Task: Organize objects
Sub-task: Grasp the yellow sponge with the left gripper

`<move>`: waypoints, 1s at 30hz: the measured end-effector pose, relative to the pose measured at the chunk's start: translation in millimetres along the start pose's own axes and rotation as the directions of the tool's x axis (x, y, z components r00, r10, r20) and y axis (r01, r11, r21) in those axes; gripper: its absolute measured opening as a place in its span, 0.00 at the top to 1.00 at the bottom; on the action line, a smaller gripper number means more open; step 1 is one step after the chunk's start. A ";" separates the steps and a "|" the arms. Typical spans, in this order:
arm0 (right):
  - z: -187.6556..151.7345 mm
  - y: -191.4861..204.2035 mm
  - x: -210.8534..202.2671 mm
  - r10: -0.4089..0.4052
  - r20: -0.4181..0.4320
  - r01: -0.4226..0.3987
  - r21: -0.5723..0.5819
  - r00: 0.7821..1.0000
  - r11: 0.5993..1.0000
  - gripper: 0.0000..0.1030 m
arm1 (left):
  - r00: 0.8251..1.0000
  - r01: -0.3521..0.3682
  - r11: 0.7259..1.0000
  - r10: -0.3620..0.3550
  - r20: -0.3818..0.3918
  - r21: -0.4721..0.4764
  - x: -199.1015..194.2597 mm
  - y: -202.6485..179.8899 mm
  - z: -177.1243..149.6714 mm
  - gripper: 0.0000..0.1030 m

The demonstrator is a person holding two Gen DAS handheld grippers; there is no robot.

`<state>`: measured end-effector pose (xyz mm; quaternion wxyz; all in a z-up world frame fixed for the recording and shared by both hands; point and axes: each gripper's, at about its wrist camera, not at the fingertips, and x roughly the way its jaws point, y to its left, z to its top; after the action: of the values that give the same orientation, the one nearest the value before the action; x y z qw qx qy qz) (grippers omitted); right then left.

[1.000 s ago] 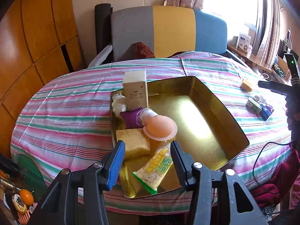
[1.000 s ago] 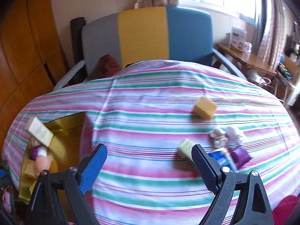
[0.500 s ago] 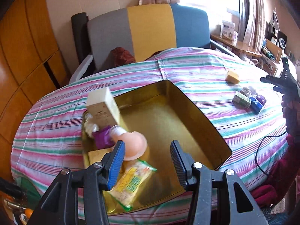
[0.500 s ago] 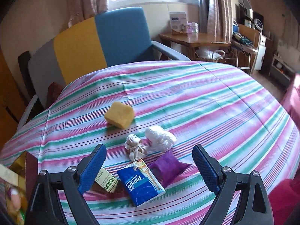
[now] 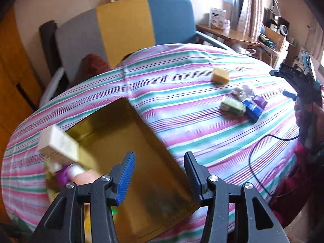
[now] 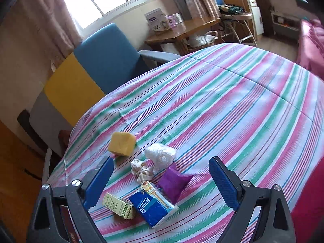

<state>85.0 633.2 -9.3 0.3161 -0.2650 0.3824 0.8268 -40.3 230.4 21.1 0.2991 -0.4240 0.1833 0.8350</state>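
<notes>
Loose pile — yellow sponge (image 6: 121,146), blue tissue pack (image 6: 152,208), purple pouch (image 6: 173,182) — sits on my striped surface (image 6: 232,101) | right claw (image 6: 160,180) apart, empty above it | left claw (image 5: 159,175) apart, empty over gold tray (image 5: 154,192)

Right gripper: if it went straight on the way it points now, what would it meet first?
Probably the blue tissue pack or purple pouch, both between the open right gripper fingers; depth is unclear.
</notes>
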 end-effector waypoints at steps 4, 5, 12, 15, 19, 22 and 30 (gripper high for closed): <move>6.3 -27.6 -1.1 0.009 -0.003 -0.009 0.144 1.000 0.990 0.06 | 0.997 0.071 0.997 -0.071 -0.011 0.015 13.5 -24.1 21.7 0.51; 7.0 -31.1 -0.6 0.015 -0.009 -0.013 0.164 1.000 0.986 0.06 | 0.997 0.082 0.996 -0.082 -0.015 0.023 18.0 -31.2 27.4 0.51; 6.1 -27.9 7.4 0.046 -0.054 -0.037 0.162 0.997 0.986 0.06 | 0.978 0.182 0.983 -0.181 -0.101 0.008 63.0 -70.3 57.8 0.51; 4.9 -27.2 7.5 0.062 -0.059 -0.052 0.160 0.996 0.986 0.06 | 0.974 0.196 0.981 -0.194 -0.120 0.007 79.3 -82.1 70.1 0.52; 3.9 -27.7 11.2 0.085 -0.078 -0.071 0.168 0.993 0.983 0.06 | 0.970 0.216 0.976 -0.212 -0.122 0.021 96.5 -95.6 92.7 0.53; 2.1 -25.8 15.6 0.108 -0.103 -0.090 0.166 0.989 0.982 0.06 | 0.965 0.229 0.974 -0.226 -0.131 0.005 115.4 -101.1 115.5 0.53; -0.6 -22.8 21.7 0.170 -0.144 -0.145 0.171 0.975 0.975 0.06 | 0.967 0.223 0.973 -0.213 -0.142 0.053 173.9 -140.4 179.2 0.28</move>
<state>87.4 651.2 -35.0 0.2384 -0.2721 0.4909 0.7925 -135.9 496.4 -25.7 0.3902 -0.4867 0.1837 0.7596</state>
